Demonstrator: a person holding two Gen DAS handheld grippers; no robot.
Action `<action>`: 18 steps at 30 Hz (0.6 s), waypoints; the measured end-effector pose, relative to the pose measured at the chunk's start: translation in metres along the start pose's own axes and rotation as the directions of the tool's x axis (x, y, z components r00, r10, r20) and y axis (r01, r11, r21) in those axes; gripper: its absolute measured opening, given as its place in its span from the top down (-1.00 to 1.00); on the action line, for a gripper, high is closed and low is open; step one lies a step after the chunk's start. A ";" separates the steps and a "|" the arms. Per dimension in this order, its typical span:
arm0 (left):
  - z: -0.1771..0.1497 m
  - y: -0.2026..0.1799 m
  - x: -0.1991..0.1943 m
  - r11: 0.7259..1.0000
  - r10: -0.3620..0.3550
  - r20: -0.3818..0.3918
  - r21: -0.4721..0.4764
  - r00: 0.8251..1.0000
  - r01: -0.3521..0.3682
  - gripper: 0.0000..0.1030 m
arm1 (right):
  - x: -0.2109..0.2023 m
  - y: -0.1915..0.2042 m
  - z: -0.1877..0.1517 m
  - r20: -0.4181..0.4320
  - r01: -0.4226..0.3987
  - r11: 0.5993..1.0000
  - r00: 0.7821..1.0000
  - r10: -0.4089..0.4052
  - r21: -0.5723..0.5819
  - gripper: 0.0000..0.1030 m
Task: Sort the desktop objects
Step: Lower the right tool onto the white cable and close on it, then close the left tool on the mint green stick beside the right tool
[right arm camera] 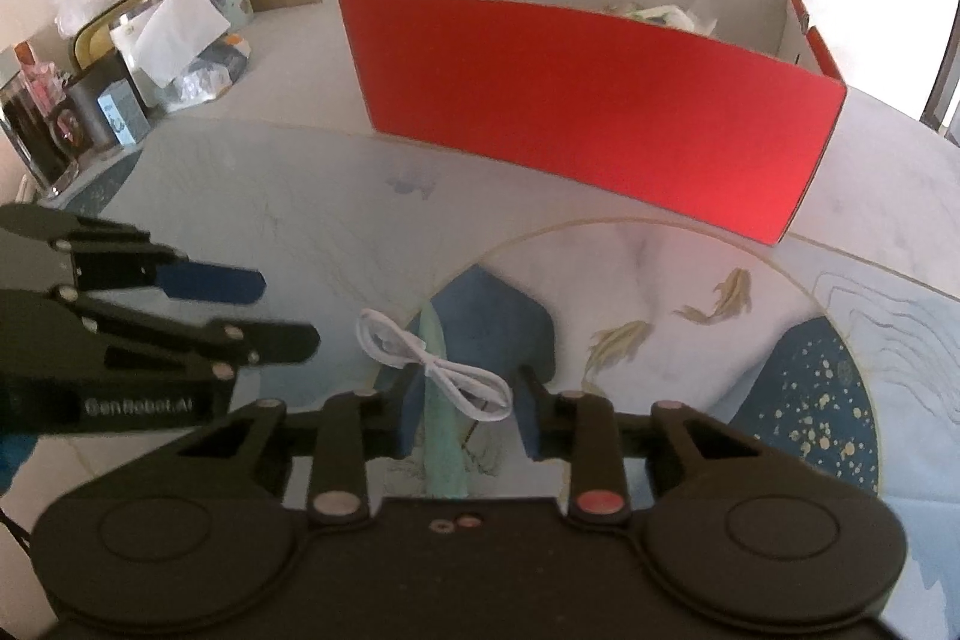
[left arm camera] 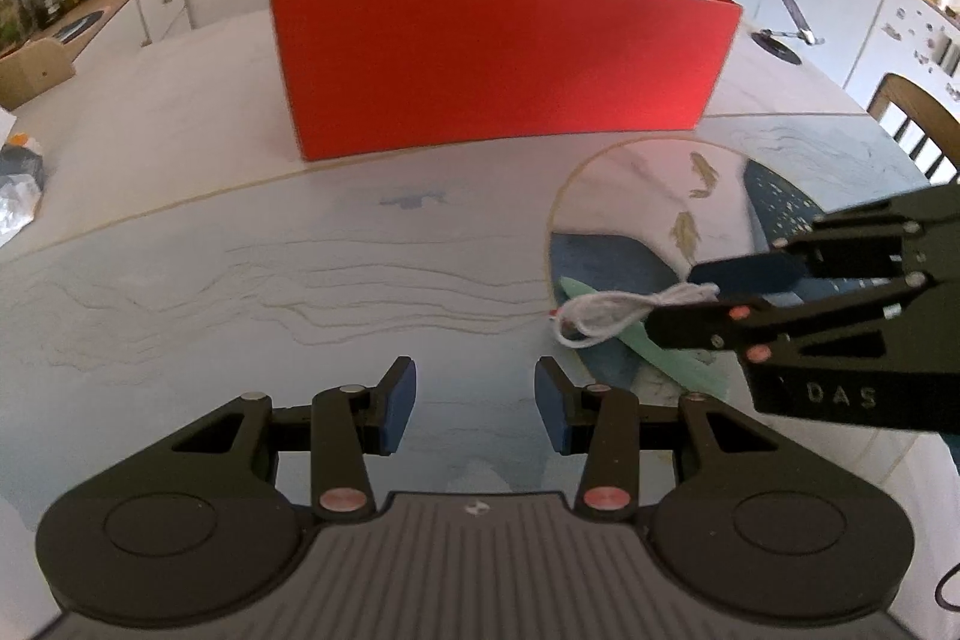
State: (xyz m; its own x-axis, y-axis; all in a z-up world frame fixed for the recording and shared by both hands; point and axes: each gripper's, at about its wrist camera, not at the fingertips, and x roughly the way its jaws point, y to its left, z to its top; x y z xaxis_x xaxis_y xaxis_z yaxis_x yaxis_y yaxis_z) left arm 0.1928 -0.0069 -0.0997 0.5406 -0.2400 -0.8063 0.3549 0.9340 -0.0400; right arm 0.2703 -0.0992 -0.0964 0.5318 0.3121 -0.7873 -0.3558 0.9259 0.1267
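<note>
Right gripper (right arm camera: 462, 412) low over the desk (right arm camera: 288, 220), jaws partly open and straddling a coiled white cable (right arm camera: 435, 364) that lies across a pale green strip (right arm camera: 441, 436); from the left wrist view the cable looks bunched at the jaw tips, but firm pad contact cannot be confirmed. Left gripper (left arm camera: 474, 400) hovers over bare desk just left of it, jaws partly open, empty. Cable sits on the round fish-print mat (left arm camera: 630, 196), in front of the red box (left arm camera: 498, 64), which stands further back with some items already inside. Risks: the cable is thin and floppy, so the jaws may close on one loop only and the rest trail or slip out on lifting; the pads could also pinch the green strip underneath and drag it along. The box's tall near wall must be cleared; a dangling loop could catch on its rim. Clutter at the far left desk edge (right arm camera: 120, 70) and the phone stand (left arm camera: 792, 28) lie well apart, not in the path.
</note>
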 end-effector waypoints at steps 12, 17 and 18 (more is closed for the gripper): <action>0.005 -0.025 0.004 0.994 -0.089 0.011 0.057 0.996 0.088 -0.01 | -0.008 -0.021 0.005 0.033 0.013 0.996 0.999 -0.016 0.087 0.40; 0.007 -0.042 0.005 0.988 -0.122 0.017 0.094 0.992 0.120 -0.19 | -0.011 -0.030 0.005 0.042 0.029 0.993 0.999 -0.034 0.113 0.40; 0.007 -0.046 0.007 0.987 -0.127 0.013 0.102 0.992 0.125 -0.20 | -0.012 -0.031 0.005 0.043 0.030 0.992 0.998 -0.035 0.119 0.40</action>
State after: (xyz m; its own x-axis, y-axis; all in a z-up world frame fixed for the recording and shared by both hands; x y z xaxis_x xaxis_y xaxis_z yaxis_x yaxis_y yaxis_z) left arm 0.1860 -0.0530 -0.0990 0.5012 -0.3600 -0.7869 0.4956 0.8649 -0.0800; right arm 0.2792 -0.1308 -0.0877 0.5767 0.2881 -0.7644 -0.2458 0.9536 0.1740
